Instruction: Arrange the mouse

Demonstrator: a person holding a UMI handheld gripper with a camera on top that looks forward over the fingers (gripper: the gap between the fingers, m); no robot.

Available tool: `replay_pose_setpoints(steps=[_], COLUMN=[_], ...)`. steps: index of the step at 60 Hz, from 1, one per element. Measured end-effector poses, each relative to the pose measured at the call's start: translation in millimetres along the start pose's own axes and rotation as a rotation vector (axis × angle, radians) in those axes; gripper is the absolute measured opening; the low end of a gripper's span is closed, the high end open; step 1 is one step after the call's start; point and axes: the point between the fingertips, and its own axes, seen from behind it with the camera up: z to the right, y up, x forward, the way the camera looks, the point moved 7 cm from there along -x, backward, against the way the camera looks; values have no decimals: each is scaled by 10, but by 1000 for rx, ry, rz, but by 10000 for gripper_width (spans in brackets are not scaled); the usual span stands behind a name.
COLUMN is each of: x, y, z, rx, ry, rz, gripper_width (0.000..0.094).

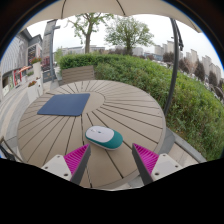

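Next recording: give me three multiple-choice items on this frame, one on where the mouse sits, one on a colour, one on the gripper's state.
1. Where is the mouse?
A. On the mouse pad
B. On the round slatted deck, just ahead of the fingers
C. Held between the fingers

2. What colour is the mouse pad?
A. Dark blue
B. Red
C. Yellow

3. What state is the gripper in?
A. Shut on the mouse
B. Shut on the mouse pad
C. Open, holding nothing

Answers:
1 B: the white and teal mouse lies on the deck boards, apart from the pad beyond it.
2 A: the flat rectangle is dark blue.
3 C: the two pink pads stand wide apart with bare deck between them.
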Motion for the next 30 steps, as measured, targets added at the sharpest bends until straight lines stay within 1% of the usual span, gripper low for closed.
replay_pose_setpoints(steps=[16,30], x=[436,767], y=[163,360], z=[109,277], rx=[26,35], ry=[-7,-48], rz=[-8,-21], gripper_width=[857,855])
